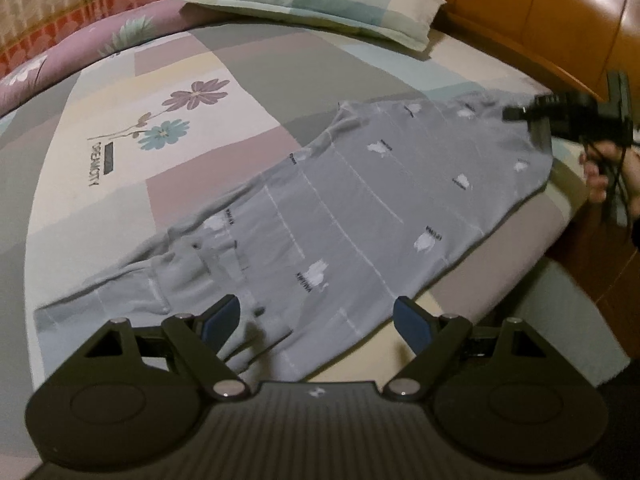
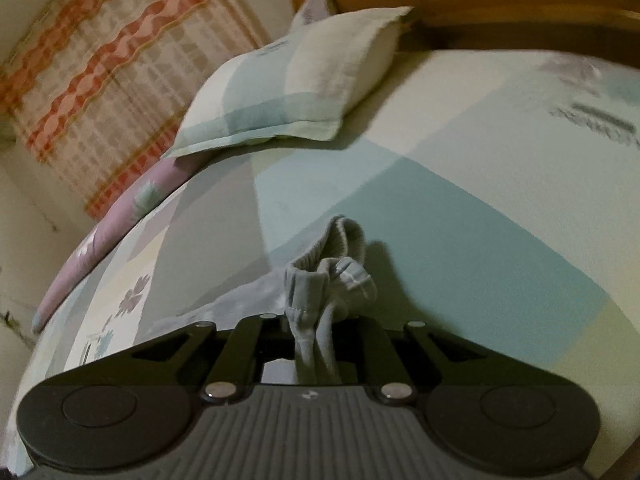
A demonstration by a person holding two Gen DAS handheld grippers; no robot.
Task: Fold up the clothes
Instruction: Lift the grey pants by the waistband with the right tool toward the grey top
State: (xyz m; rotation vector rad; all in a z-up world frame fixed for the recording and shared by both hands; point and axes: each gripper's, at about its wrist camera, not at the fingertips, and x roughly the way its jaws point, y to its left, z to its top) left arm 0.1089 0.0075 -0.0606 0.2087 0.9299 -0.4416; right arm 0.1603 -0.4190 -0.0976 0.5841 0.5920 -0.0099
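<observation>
A grey garment point(image 1: 360, 200) with small white prints lies spread lengthwise across the patchwork bed sheet point(image 1: 120, 128). Above its near end my left gripper point(image 1: 316, 320) hovers open, blue pads wide apart, nothing between them. At the garment's far right end my right gripper point(image 1: 516, 114) is seen from outside, held by a hand point(image 1: 600, 176). In the right wrist view that gripper point(image 2: 314, 344) is shut on a bunched ribbed hem of the grey garment point(image 2: 340, 256), lifted off the sheet.
A pastel checked pillow point(image 1: 320, 4) lies at the head of the bed against the wooden headboard point(image 1: 540, 20). A purple floral quilt point(image 1: 80, 56) runs along the far side below a patterned curtain point(image 2: 100, 80). The bed's near edge drops off at the right.
</observation>
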